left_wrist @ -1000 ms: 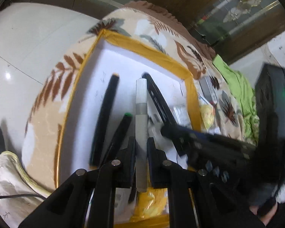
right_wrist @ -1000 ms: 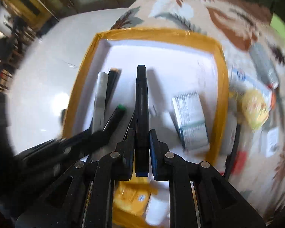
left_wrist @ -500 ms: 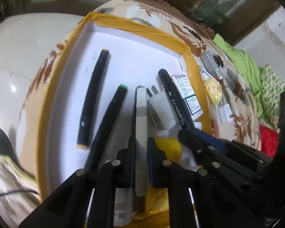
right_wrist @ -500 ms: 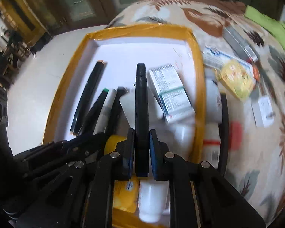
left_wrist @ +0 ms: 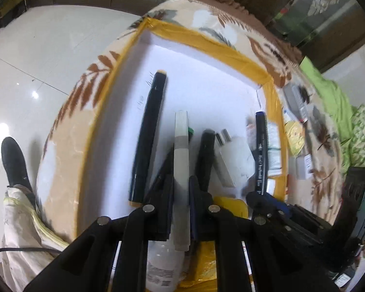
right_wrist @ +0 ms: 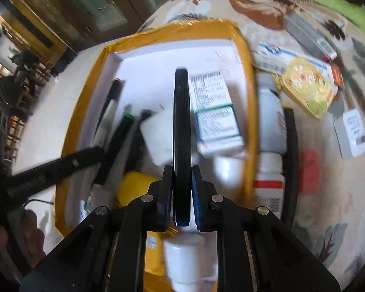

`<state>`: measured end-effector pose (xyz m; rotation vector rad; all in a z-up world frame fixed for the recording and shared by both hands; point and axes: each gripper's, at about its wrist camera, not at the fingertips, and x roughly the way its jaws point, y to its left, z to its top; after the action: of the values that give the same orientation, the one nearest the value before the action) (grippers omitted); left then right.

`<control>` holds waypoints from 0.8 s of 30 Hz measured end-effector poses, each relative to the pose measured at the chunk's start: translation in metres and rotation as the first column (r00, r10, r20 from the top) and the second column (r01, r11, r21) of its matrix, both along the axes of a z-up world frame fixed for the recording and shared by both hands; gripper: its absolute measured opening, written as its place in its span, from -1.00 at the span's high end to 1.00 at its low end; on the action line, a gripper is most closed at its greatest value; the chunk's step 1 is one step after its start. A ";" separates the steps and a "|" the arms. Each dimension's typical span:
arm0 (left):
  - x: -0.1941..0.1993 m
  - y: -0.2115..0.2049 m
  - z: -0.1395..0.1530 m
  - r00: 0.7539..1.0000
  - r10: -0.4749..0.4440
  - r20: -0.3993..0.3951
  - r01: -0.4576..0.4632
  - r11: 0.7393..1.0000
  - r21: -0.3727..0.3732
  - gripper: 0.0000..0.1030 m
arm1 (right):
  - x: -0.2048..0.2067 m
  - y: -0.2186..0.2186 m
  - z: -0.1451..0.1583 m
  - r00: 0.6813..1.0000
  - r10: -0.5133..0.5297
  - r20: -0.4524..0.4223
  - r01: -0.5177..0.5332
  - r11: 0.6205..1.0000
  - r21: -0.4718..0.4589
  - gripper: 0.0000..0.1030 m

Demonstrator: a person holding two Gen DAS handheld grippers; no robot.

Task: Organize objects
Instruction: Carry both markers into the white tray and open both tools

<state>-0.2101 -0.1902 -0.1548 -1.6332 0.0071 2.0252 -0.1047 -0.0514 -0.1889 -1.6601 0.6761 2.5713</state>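
Firmly, the left gripper (left_wrist: 181, 182) was clamped on a grey-white marker (left_wrist: 181, 160), and the right gripper (right_wrist: 182, 177) was clamped on a black marker (right_wrist: 181, 131). Both hung over the white tray with a yellow taped rim (left_wrist: 206, 40). Inside lay a long black pen (left_wrist: 149, 136), a green-tipped pen (right_wrist: 120, 141) and a medicine box (right_wrist: 215, 116). The tray sat on a leaf-patterned cloth (left_wrist: 68, 131).

A tray (left_wrist: 208, 42) is set on a patterned cloth (left_wrist: 70, 126). Within it, several markers (left_wrist: 148, 136) are laid lengthwise at the left (one partly hidden), with a box (right_wrist: 215, 112) at the right. A bottle (right_wrist: 271, 131) is found just outside the right rim, and packets (right_wrist: 306, 86) are scattered further right.
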 end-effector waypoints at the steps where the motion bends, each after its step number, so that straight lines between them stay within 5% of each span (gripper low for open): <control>1: 0.003 0.006 -0.002 1.000 -0.002 0.000 0.002 1.000 -0.013 0.80 | 0.002 0.006 -0.003 1.000 0.007 -0.002 -0.007 1.000 -0.025 0.73; 8: 0.018 0.035 -0.006 0.998 -0.036 -0.052 0.032 0.996 -0.078 0.80 | 0.003 0.021 -0.002 0.998 0.049 -0.044 -0.054 0.991 -0.121 0.72; 16: 0.022 0.022 -0.008 0.999 0.023 -0.035 -0.024 0.999 -0.025 0.75 | -0.004 0.020 -0.001 0.992 0.112 -0.053 -0.117 0.987 -0.108 0.71; 19: 0.021 0.017 -0.017 0.998 0.062 0.024 -0.062 0.998 0.017 0.22 | -0.009 0.023 -0.003 0.992 0.115 -0.050 -0.121 0.984 -0.134 0.71; 21: 0.025 0.012 -0.015 0.997 0.064 0.034 -0.066 0.995 0.069 -0.41 | -0.012 0.026 -0.004 0.992 0.116 -0.052 -0.123 0.978 -0.169 0.68; 24: 0.028 0.000 -0.013 0.992 0.108 0.070 -0.116 0.985 0.130 -0.47 | -0.014 0.029 -0.001 0.991 0.114 -0.066 -0.125 0.973 -0.195 0.43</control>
<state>-0.1825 -0.1903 -0.1674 -1.6437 -0.2432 2.0095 -0.1188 -0.0227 -0.1902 -1.7413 0.8910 2.7215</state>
